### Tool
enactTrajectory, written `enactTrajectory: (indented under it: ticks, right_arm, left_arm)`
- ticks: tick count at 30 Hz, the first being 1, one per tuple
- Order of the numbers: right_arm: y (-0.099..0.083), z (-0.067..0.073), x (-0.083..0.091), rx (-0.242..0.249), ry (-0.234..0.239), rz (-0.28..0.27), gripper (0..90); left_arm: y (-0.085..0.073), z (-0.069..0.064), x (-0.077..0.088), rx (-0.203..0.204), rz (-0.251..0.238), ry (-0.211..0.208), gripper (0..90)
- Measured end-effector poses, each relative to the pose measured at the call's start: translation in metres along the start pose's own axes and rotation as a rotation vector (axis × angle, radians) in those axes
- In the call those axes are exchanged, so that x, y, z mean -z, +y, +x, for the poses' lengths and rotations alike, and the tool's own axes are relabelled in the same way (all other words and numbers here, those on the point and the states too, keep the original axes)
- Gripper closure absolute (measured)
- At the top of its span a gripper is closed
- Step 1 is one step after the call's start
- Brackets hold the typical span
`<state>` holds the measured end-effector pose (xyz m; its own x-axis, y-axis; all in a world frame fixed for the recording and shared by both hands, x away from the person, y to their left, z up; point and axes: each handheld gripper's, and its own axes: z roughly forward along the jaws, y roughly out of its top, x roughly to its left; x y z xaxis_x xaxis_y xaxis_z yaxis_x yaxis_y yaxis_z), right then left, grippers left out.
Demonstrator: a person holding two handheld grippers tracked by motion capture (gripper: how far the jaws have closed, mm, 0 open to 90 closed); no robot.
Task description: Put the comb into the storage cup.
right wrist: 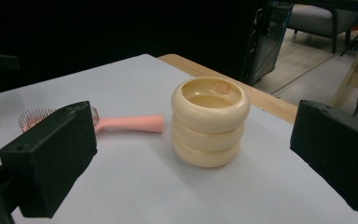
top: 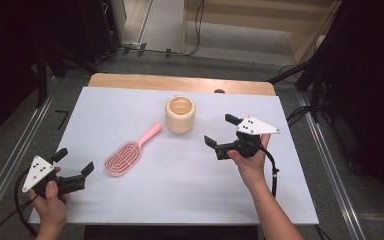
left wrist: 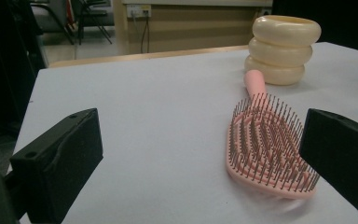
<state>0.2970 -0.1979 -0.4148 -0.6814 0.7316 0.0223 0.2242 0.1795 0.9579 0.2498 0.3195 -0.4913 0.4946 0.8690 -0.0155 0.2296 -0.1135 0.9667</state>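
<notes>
Two released hand-held grippers flank a brush and a cup on the desk.

High view: the left hand-held gripper (top: 75, 161) sits at the lower left of the frame, jaws spread and empty; the right hand-held gripper (top: 221, 130) sits right of centre, jaws also spread and empty. The pink hairbrush (top: 128, 152) lies bristles up left of centre on the white desk (top: 180, 200), its handle pointing toward the cream ribbed cup (top: 180, 114) near the top centre. Left gripper view: the hairbrush (left wrist: 268, 140) lies right of centre, beside the right jaw, with the cup (left wrist: 282, 49) at the upper right. Right gripper view: the cup (right wrist: 209, 121) stands upright at centre between the jaws, apart from both; the hairbrush (right wrist: 126, 123) lies to its left.
</notes>
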Motion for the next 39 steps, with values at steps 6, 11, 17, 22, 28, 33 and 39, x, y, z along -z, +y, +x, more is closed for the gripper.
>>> enactTrajectory:
  ticks: [6, 11, 17, 22, 28, 33, 39]
  right_arm:
    - [0.008, 0.003, -0.011, 0.003, 0.019, 0.005, 0.0]
    - [0.013, 0.003, -0.019, 0.003, 0.033, 0.008, 0.0]
    - [0.019, 0.004, -0.029, 0.002, 0.055, 0.024, 0.0]
    - [0.024, 0.006, -0.036, 0.011, 0.050, 0.028, 4.7]
    - [0.029, 0.009, -0.047, 0.016, 0.067, 0.034, 12.2]
    - [0.031, 0.009, -0.058, 0.016, 0.085, 0.059, 16.4]
    - [0.033, 0.010, -0.070, -0.005, 0.073, 0.089, 26.0]
  left_arm:
    - [0.000, 0.000, 0.000, -0.001, 0.001, 0.002, 0.0]
    - [0.000, 0.000, 0.000, 0.002, 0.002, 0.006, 0.0]
    - [0.000, 0.001, 0.000, 0.010, 0.002, 0.011, 0.0]
    - [0.000, 0.001, 0.000, 0.010, 0.001, 0.011, 0.0]
    - [0.000, 0.001, 0.001, 0.010, -0.001, 0.011, 0.0]
    - [-0.001, 0.001, 0.002, 0.017, -0.002, 0.009, 0.0]
    - [-0.001, 0.001, 0.001, 0.014, 0.000, 0.008, 0.0]
